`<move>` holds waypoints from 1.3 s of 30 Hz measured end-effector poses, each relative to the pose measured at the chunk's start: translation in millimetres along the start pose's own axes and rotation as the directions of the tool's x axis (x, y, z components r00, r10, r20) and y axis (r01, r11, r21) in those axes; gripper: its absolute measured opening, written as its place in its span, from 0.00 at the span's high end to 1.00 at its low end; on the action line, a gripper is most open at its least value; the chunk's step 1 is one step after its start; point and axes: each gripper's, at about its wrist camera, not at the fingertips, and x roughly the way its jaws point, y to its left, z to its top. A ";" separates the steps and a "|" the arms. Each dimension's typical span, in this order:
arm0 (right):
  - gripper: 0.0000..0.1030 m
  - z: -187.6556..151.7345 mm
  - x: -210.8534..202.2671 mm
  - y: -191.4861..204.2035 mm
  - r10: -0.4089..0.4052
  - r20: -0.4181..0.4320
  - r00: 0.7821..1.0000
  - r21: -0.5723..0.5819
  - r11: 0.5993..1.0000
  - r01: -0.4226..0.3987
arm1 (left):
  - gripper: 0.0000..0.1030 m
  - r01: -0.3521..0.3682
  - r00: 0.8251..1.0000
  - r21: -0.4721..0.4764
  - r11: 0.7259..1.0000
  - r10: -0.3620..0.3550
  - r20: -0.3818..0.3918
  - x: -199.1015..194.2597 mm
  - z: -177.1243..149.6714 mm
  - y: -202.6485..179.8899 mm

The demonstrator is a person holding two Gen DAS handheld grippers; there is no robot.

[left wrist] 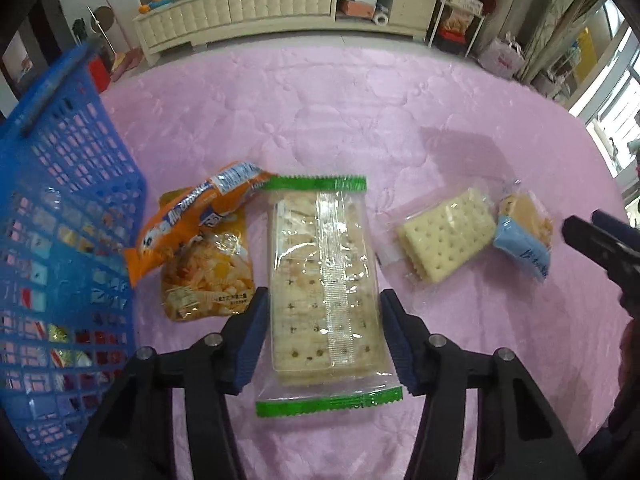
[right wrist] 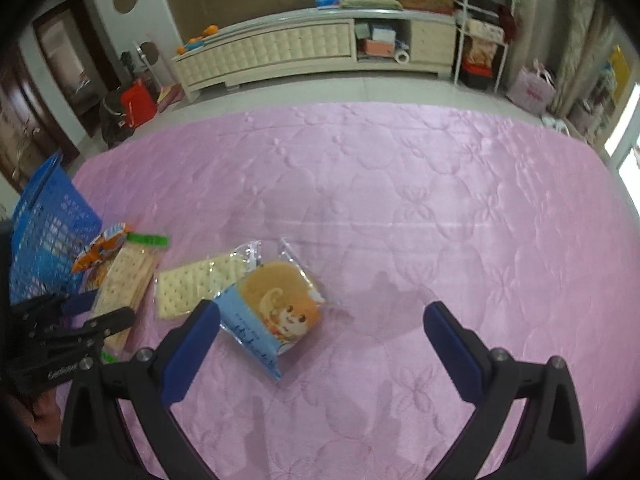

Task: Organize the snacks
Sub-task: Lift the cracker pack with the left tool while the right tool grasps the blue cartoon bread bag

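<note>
A pink quilted tablecloth (right wrist: 400, 200) covers a table, and several wrapped snacks lie on it. The left gripper (left wrist: 322, 334) is spread, its two blue pads standing on either side of a long cracker pack (left wrist: 325, 280) with green-edged ends; the pads look very near the wrapper or just touching it, and I cannot tell whether they press it yet. At about ten o'clock from that pack lies an orange snack bag (left wrist: 196, 216) resting across a yellow chip bag (left wrist: 208, 276), both just beside the pack's left edge. A blue basket (left wrist: 60, 240) with lattice walls stands at nine o'clock, already holding a few wrapped items. At two o'clock lie a small clear packet of square crackers (left wrist: 444, 236) and, touching it, a blue cake packet (left wrist: 524, 236). The right gripper (right wrist: 320, 340) is spread wide and holds nothing; the blue cake packet sits just beside its left pad, not centred between the two. As for risks: squeezing the long pack hard could crack the crackers, and the slick wrapper could slip from the pads during a lift. Swinging toward the basket could snag the two bags lying in the way or knock the basket's wall. Open cloth stretches from twelve to three o'clock, offering plenty of room, while the left side is crowded. The table's far edge lies well apart from every snack.
</note>
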 end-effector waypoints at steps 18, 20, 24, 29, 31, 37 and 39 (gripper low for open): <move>0.00 14.8 33.3 27.5 0.019 -0.104 0.994 -0.009 1.000 -0.021 | 0.50 0.010 0.992 0.088 0.996 -0.021 0.127 -29.4 1.3 -14.9; 0.00 15.2 37.6 27.1 0.009 -0.113 0.994 -0.011 1.000 -0.010 | 0.50 0.016 0.992 0.085 0.996 -0.026 0.126 -21.1 3.3 -14.5; 0.02 12.9 46.0 25.7 0.033 -0.137 0.990 0.005 0.999 -0.033 | 0.50 0.033 0.991 0.081 0.996 -0.043 0.125 -23.3 -0.5 -16.1; 0.14 10.0 47.6 32.5 0.004 -0.136 0.991 -0.040 0.999 -0.010 | 0.50 0.055 0.990 0.094 0.994 -0.067 0.125 -22.5 -1.6 -20.7; 0.23 5.2 45.5 35.0 0.016 -0.139 0.990 -0.051 0.998 -0.024 | 0.50 0.056 0.990 0.098 0.994 -0.069 0.127 -23.9 -3.4 -21.4; 0.41 -8.7 34.6 44.3 0.046 -0.124 0.991 -0.101 0.993 -0.059 | 0.50 0.058 0.990 0.083 0.995 -0.068 0.125 -32.6 -16.9 -17.3; 0.41 -16.4 28.9 45.6 0.060 -0.117 0.991 -0.108 0.992 -0.073 | 0.50 0.051 0.989 0.087 0.995 -0.063 0.136 -37.8 -23.6 -16.9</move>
